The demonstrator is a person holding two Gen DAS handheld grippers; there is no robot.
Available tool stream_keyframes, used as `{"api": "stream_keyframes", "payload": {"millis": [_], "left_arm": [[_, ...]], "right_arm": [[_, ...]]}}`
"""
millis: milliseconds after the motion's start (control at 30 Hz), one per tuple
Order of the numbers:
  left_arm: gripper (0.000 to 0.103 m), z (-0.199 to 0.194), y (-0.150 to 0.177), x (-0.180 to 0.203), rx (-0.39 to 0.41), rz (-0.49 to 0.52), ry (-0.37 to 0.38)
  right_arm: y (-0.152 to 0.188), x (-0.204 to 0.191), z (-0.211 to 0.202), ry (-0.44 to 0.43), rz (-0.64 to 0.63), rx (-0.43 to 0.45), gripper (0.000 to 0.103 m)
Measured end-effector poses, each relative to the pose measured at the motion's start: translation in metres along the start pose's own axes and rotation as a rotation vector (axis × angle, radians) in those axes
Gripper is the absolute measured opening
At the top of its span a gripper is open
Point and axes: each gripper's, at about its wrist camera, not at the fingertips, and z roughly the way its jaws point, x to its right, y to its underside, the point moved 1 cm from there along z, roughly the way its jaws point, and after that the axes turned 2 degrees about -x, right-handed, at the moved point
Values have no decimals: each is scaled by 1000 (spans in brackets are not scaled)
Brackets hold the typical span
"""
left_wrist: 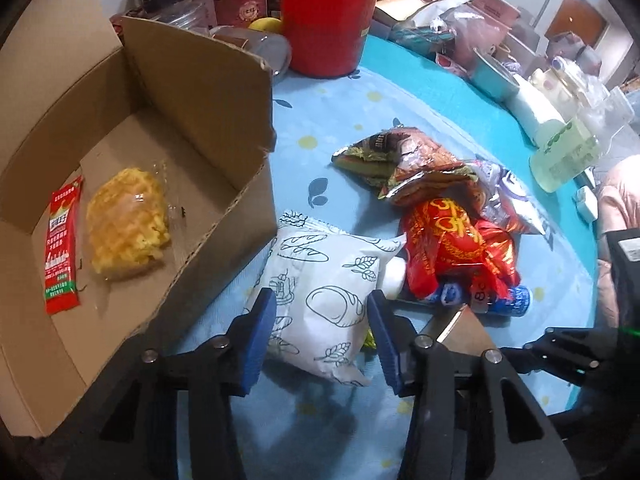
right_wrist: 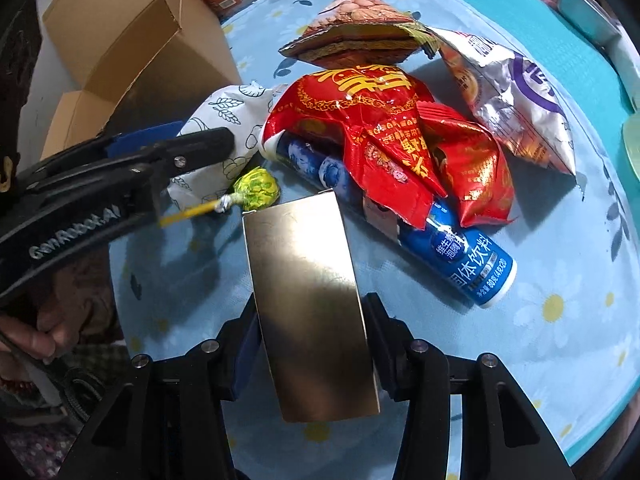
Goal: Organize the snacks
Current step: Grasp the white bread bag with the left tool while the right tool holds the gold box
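My left gripper (left_wrist: pixel 322 330) is open, its blue pads (left_wrist: pixel 260 320) on either side of a white bread packet (left_wrist: pixel 320 292) lying on the blue tablecloth. A cardboard box (left_wrist: pixel 200 92) at the left holds a yellow bread in clear wrap (left_wrist: pixel 128 222) and a red sachet (left_wrist: pixel 62 244). My right gripper (right_wrist: pixel 312 344) is shut on a flat gold box (right_wrist: pixel 308 304), held above the cloth. Beyond it lie a red packet (right_wrist: pixel 360 120), a blue tube (right_wrist: pixel 460 256), a silver bag (right_wrist: pixel 508 92), a brown nut bag (right_wrist: pixel 356 36) and a green lollipop (right_wrist: pixel 256 188).
A red canister (left_wrist: pixel 328 16), jars and bottles stand behind the cardboard box. Bags, a blue tin (left_wrist: pixel 496 72) and a soap bottle (left_wrist: pixel 568 152) crowd the table's far right edge. The left gripper shows in the right wrist view (right_wrist: pixel 192 148).
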Motion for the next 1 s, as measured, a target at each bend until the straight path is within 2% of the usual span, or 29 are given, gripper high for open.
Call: {"api": "stream_keyframes", "payload": {"millis": [300,400,433,467,533,567,633,767,1000], "left_arm": [[47,13,-8,4,-19,11,-3],[57,18,-11,7,-23,26,-23],[66,23,-12,8,-41,26,-37],[69,27,-13,7,-55,13,-33],[71,38,-14,5,-98,-5,-34],[71,44,-14,5,-113,-2,-39],[71,48,-13,4,-93,3,-36],[55,45,-11,9,-55,33,-51],[52,32,7,8,-101,46,-41]], "right_arm": [[-5,2,-2,-13,16,-4,49],[-6,3,-3,-13,16,-5,49],[-6,3,-3,-14,16,-5,49],[-6,4,-4,-14,17,-4,49],[-7,4,-3,-13,22,-6,49],[-7,4,-4,-14,25,-5,49],[-7,6,-4,-16,29,-4,49],[-6,7,-4,-13,21,3,49],[4,2,-3,1,15,5,49]]}}
